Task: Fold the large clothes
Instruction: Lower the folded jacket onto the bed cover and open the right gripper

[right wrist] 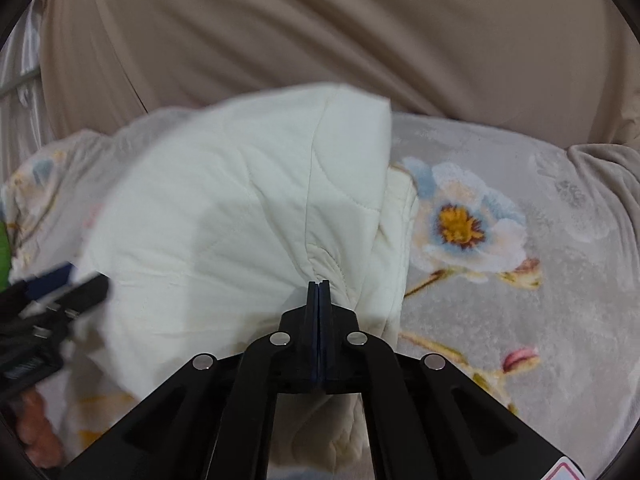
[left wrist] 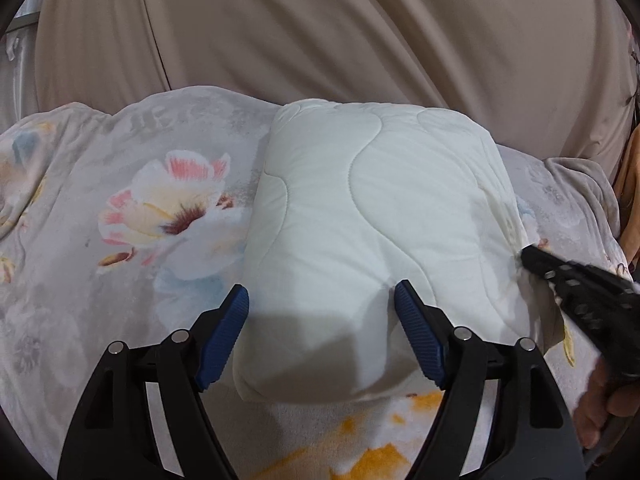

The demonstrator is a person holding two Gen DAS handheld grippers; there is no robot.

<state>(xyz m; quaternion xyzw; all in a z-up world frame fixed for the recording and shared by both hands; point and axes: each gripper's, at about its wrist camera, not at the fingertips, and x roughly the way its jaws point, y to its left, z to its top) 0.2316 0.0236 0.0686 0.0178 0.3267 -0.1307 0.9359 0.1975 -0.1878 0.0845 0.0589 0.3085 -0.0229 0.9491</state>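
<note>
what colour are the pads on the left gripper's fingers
Dark blue and ribbed, set on black fingers; the left wrist view shows them best.

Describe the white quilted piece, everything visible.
The white quilted piece is a padded, off-white textile with wavy stitch lines, folded into a thick, roughly rectangular bundle. It lies on the floral blanket. The right gripper is shut, pinching its right edge, layers bunching there. The left gripper stands open, its blue pads astride the near edge.
</note>
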